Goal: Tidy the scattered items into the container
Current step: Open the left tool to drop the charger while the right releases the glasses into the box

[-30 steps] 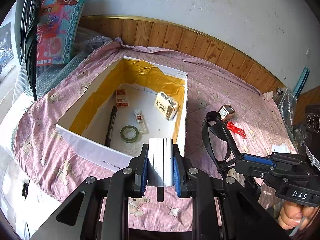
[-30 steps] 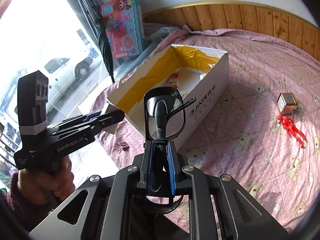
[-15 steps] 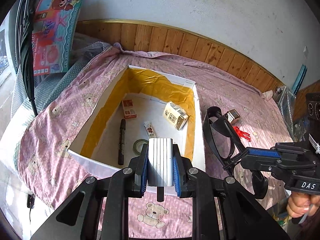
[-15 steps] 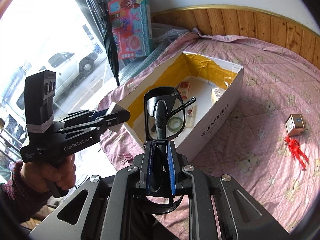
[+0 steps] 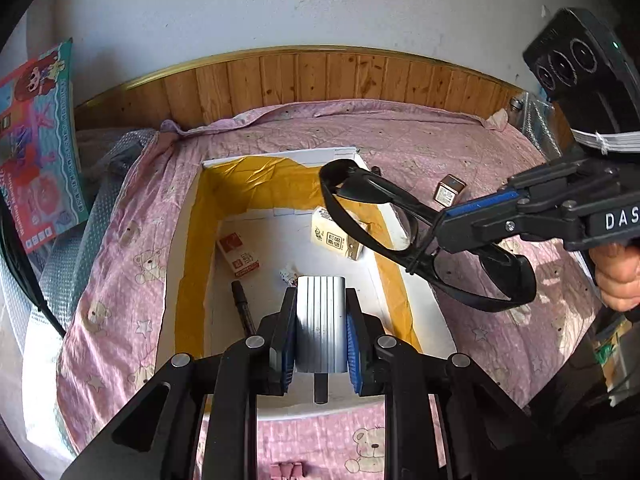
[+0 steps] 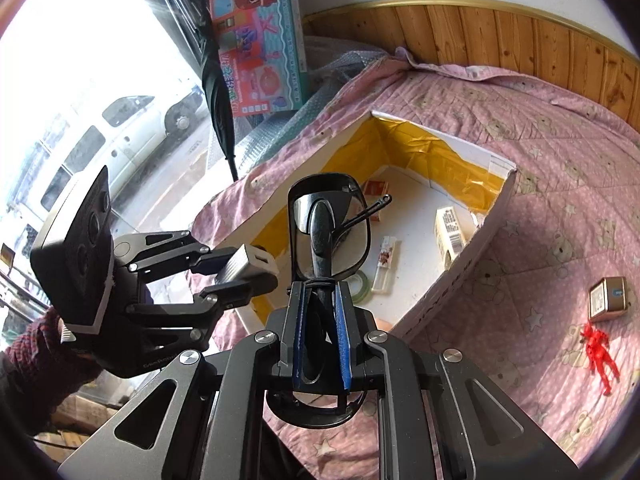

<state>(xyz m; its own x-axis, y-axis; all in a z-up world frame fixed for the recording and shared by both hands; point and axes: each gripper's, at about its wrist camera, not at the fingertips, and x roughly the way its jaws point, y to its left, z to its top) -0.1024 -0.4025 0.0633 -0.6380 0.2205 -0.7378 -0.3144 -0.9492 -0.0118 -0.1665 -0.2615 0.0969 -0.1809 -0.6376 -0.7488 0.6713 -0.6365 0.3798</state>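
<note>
Two-gripper tidying, with the box as landmark. Progress: the box, open-topped and lined with yellow tape, already holds a red packet, a cream carton, a black marker, a tape roll and a small white stick. On the pink quilt outside the box, off its right wall, lie a small metal-coloured cube and a red figure; these remain to be collected. Two further items are in transit, so the task appears a little past halfway.

Left gripper: fingers closed on a ribbed silver block, held above the near end of the box, pointing across its floor. Its hand, in a dark knit sleeve, shows only in the right wrist view.

Right gripper: blue pads clamped on black glasses at the bridge, lenses standing upright ahead of the fingers. Seen from the left wrist view, the glasses hang over the right wall of the box, one lens above its interior; the hand stays outside the box. Both items seem placed for release into the box.
</note>
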